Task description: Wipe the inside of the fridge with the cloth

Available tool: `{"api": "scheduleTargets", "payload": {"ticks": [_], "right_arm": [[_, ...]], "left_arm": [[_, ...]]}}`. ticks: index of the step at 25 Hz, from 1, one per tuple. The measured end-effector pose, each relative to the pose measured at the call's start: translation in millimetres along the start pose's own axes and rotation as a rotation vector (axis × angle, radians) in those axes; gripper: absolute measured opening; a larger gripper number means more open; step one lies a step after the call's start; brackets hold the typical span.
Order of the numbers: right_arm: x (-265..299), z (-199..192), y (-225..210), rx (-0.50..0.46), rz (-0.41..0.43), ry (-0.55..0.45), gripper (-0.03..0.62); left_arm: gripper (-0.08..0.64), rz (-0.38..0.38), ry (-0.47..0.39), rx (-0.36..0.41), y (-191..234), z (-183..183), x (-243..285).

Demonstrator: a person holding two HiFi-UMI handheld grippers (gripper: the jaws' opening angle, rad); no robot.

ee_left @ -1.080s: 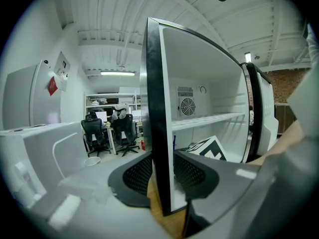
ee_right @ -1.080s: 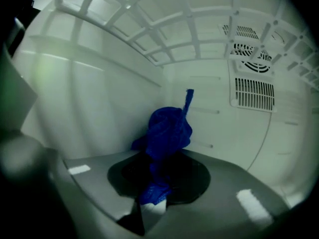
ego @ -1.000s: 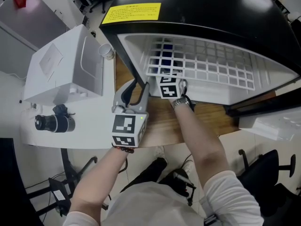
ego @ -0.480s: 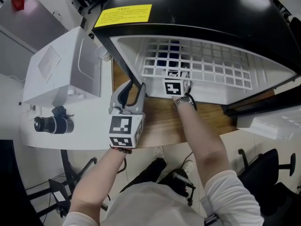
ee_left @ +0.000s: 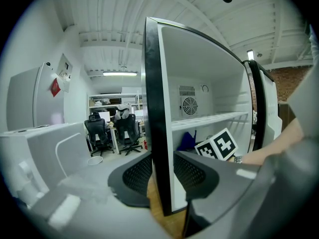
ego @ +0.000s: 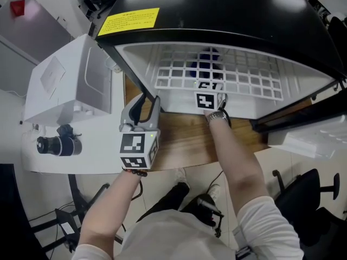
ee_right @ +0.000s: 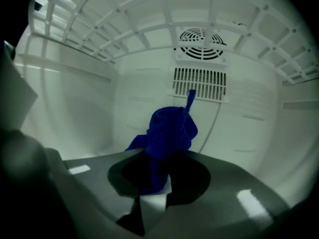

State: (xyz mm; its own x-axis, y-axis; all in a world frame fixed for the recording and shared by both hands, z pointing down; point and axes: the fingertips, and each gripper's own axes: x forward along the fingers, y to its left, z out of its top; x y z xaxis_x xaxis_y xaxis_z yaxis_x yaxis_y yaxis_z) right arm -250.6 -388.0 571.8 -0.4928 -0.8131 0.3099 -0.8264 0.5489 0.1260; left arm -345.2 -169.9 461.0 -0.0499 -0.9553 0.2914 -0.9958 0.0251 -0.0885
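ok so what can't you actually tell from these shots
- Head view: the right tool's tips sit under the wire shelf; only its marker cube shows.
- Right gripper view: the tool's own body covers the blue cloth's lower end, so contact with the fridge is unclear.
- Head view: the yellow label's print is too small to read.

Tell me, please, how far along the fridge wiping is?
Done: the fridge is open and the blue cloth is clamped in the jaws of the right gripper, inside below the wire shelf. In hand: the left gripper grips the side wall. Left: the wiping itself; no cleaned patch is discernible.
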Motion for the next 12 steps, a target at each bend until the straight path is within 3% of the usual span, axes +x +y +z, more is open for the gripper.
{"api": "scheduleTargets", "payload": {"ticks": [12], "right_arm": [[-13, -7, -55, -0.004, -0.081, 0.016, 0.074]], "left_arm": [[0.127, 0.023, 0.006, 0.001, 0, 0, 1]]}}
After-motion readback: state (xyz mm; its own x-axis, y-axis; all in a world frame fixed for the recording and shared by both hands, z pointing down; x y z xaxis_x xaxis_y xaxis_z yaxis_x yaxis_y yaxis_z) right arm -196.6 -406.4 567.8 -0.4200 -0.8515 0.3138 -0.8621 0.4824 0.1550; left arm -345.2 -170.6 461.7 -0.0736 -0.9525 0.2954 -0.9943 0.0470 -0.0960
